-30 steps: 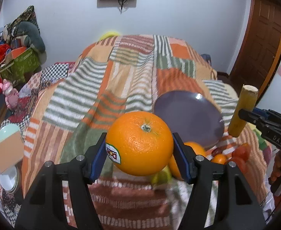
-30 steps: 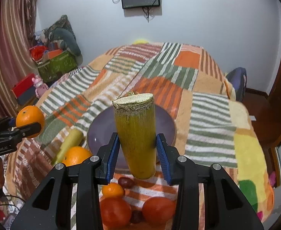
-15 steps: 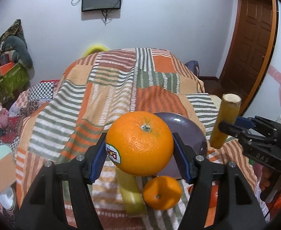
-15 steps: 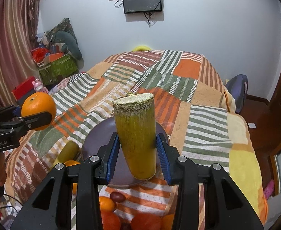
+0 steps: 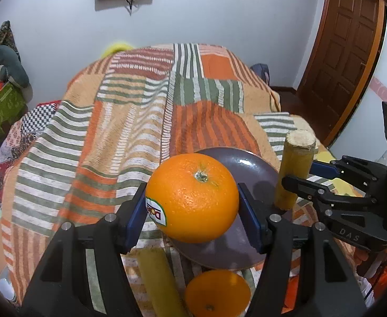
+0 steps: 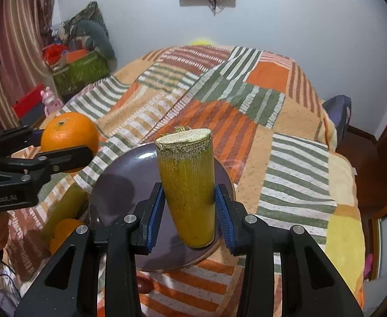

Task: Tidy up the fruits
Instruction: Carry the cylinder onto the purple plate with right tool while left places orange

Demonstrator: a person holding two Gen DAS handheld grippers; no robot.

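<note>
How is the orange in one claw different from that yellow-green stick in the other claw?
The orange is round, smooth and bright orange with a sticker; the stick is a long yellow-green cylinder with a rough, fibrous cut top. The orange fills the left gripper wide; the stick, standing upright, sits in narrower jaws of the right gripper. Both are held above the purple plate.

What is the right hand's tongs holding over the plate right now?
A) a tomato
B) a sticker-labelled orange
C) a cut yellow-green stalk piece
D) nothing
C: the right tongs clamp an upright cut stalk piece above the purple plate; the orange sits in the left tongs.
</note>
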